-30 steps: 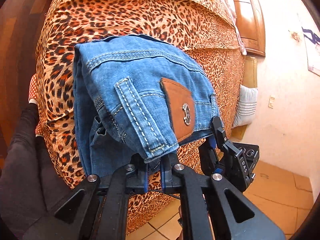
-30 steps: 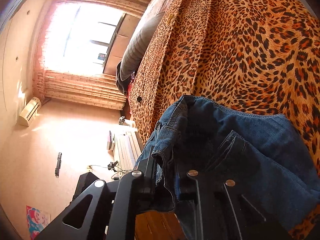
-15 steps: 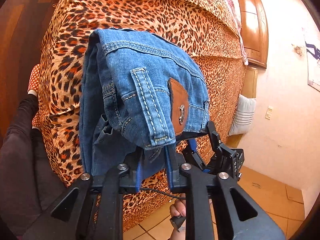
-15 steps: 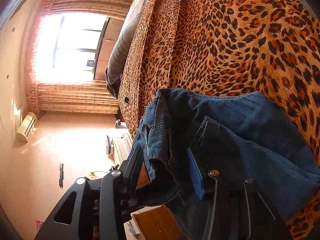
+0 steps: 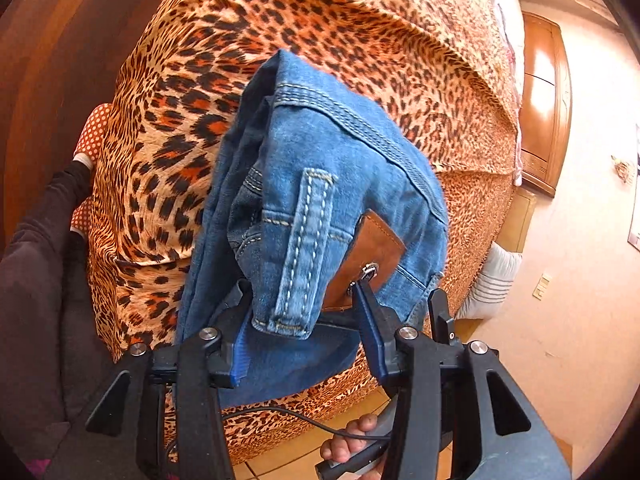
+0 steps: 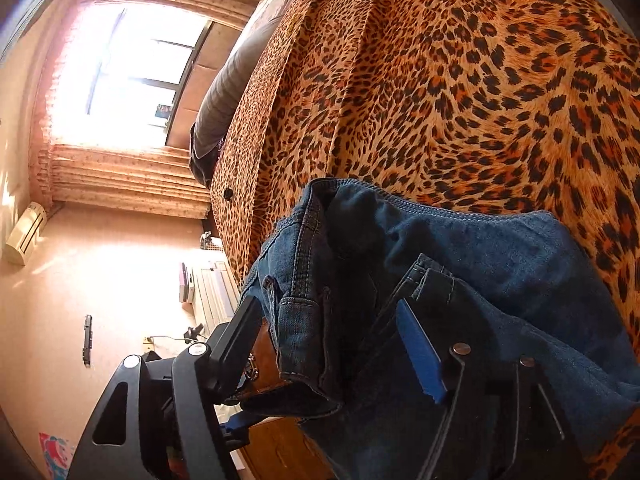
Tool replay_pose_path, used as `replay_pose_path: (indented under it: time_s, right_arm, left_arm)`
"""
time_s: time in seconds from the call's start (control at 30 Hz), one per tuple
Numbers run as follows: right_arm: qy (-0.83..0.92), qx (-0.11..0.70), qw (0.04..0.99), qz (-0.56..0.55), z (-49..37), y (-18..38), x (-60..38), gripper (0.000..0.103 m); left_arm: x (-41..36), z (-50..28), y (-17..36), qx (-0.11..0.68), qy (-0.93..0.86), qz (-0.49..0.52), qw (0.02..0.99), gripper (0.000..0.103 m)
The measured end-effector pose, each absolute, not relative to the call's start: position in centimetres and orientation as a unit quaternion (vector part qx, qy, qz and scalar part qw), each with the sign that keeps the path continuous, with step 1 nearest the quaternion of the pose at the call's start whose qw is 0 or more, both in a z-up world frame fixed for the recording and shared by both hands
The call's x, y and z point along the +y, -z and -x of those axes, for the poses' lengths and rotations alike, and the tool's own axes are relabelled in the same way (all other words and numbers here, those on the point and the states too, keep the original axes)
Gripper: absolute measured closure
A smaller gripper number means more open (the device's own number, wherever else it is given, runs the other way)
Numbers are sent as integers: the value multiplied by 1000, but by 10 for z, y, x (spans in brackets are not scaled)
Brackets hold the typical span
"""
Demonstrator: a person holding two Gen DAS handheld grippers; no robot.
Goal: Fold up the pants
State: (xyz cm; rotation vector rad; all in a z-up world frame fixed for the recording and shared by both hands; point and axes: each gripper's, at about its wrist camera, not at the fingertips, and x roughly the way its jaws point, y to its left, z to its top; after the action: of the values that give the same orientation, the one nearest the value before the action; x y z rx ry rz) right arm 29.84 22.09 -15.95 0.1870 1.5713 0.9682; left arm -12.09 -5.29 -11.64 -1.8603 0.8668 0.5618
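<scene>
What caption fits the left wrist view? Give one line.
Left gripper opening around folded jeans on a leopard-print bed.

Blue denim pants (image 5: pixel 344 184) on an orange-and-black leopard-print bedspread (image 5: pixel 360 48).

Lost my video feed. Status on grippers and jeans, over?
Left gripper and right gripper jaws opening, waistband between them, unpinched. Folded jeans lying on leopard-print bedspread. Nothing in the way.
</scene>
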Motion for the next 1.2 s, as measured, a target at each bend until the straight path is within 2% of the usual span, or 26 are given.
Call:
replay_pose_path:
  time_s: [0.03,0.07,0.1,0.2,0.4,0.53,0.67,0.8,0.87,0.93,0.97,1.0,1.03,1.07,1.17,1.2]
  right_arm:
    - [-424,678,596,-69,-295,162,225,59]
    - [-430,679,593,-58,-292,164,230,81]
    - [-436,683,584,-52,-289,167,235,92]
    - [-457,672,578,-72,-286,155,236,92]
    - [-495,664,543,-136,-289,116,207,92]
    - [-498,670,528,-157,-282,102,169,92]
    - [-454,690,534,-181,-282,120,115,92]
    - [-374,715,568,-160,-292,168,70,91]
    - [-348,717,593,-116,-295,187,65,88]
    - [-344,717,593,-125,-295,192,64,81]
    - [-347,717,590,-129,-296,189,65,78]
    - [-355,715,590,-122,-296,181,66,71]
    - [-356,708,601,-104,-298,171,66,64]
    - [-354,696,619,-82,-301,158,66,62]
    - [-360,643,673,-60,-316,117,62,57]
    - [-375,628,679,-63,-318,107,67,53]
  left_arm:
    - [-53,119,121,367,-228,766,476,62]
    - [-53,117,122,372,-226,765,475,69]
    - [-52,116,119,384,-228,755,480,82]
    - [-56,112,100,396,-205,740,504,88]
    - [-88,103,57,429,-146,709,541,89]
    - [-135,83,67,497,-85,688,523,89]
    - [-183,61,108,583,-47,659,473,89]
    - [-200,59,146,639,-55,643,418,89]
    - [-202,61,146,653,-39,632,416,89]
    - [-201,62,127,656,-6,606,449,87]
    - [-199,64,114,655,11,590,471,82]
    - [-195,67,99,651,23,577,492,71]
    - [-189,72,82,639,34,568,518,64]
    - [-182,77,66,623,39,560,545,53]
    - [-144,86,30,565,-9,540,624,44]
    - [-129,85,25,547,-38,539,639,41]
